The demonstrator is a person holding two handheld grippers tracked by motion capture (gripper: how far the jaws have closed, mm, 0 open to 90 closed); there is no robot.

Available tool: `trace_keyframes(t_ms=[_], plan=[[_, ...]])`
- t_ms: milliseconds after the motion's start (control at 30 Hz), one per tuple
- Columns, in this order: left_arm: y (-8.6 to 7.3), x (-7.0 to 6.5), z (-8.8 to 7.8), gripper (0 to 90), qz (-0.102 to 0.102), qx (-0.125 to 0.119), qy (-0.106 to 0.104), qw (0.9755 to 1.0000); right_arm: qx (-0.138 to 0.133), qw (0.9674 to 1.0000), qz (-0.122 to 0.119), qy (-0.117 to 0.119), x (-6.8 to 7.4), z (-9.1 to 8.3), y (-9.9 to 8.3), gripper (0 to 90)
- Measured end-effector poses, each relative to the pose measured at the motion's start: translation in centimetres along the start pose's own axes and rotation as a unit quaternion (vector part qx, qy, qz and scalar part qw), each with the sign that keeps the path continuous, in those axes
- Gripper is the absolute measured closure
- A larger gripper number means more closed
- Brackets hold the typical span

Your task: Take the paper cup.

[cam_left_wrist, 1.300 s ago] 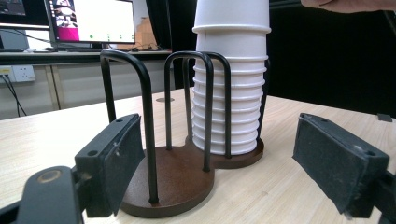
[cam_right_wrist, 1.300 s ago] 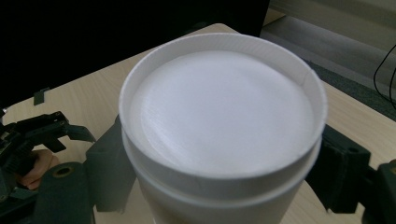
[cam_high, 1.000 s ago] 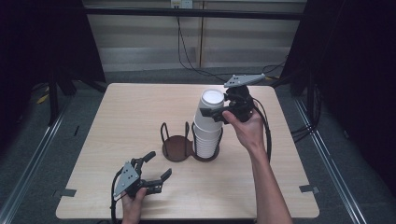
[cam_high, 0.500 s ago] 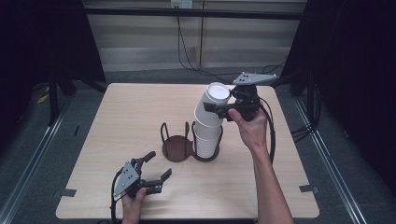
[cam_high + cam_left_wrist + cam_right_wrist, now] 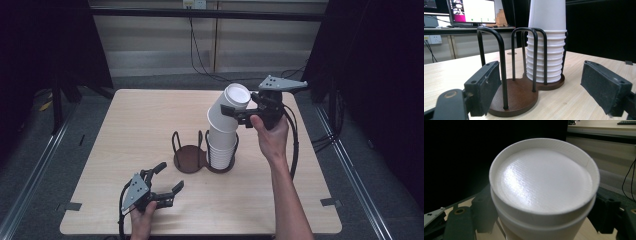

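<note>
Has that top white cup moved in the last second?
Yes. The top cup, clamped by the right gripper, has tipped and shifted right, away from the upright stack in the wire holder.

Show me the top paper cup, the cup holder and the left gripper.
top paper cup (image 5: 231, 106), high view, tilted side wall.
cup holder (image 5: 187, 161), high view, bare brown base.
left gripper (image 5: 170, 178), high view, between its open fingertips.

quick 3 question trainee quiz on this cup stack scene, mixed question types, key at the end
1. True or false: the right gripper is clamped on the top cup.
2. Which ring of the wire cup holder holds the cup stack in the high view: A left, B right?
3. What does the left gripper hold?

Key:
1. True; the cup is tilted off the stack.
2. B.
3. Nothing; its jaws are open just above the table.
</note>
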State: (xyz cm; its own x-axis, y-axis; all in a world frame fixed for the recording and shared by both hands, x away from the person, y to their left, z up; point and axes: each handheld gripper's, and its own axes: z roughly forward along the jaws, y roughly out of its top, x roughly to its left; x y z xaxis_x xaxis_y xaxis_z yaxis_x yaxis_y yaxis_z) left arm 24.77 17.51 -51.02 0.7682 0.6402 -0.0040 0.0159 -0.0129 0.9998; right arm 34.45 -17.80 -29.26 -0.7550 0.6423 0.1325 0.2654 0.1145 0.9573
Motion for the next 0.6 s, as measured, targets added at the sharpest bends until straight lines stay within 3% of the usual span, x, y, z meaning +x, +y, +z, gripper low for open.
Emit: trace_keyframes(t_ms=[400,600], plan=[[0.0,0.0,0.0,15.9,0.000,0.000,0.000,1.0000,-0.052,0.9986,0.007,0.010,0.2,-1.7,0.3,22.2],[0.0,0.0,0.0,15.9,0.000,0.000,0.000,1.0000,-0.063,0.9978,0.015,0.015,0.2,-2.5,0.4,22.2]])
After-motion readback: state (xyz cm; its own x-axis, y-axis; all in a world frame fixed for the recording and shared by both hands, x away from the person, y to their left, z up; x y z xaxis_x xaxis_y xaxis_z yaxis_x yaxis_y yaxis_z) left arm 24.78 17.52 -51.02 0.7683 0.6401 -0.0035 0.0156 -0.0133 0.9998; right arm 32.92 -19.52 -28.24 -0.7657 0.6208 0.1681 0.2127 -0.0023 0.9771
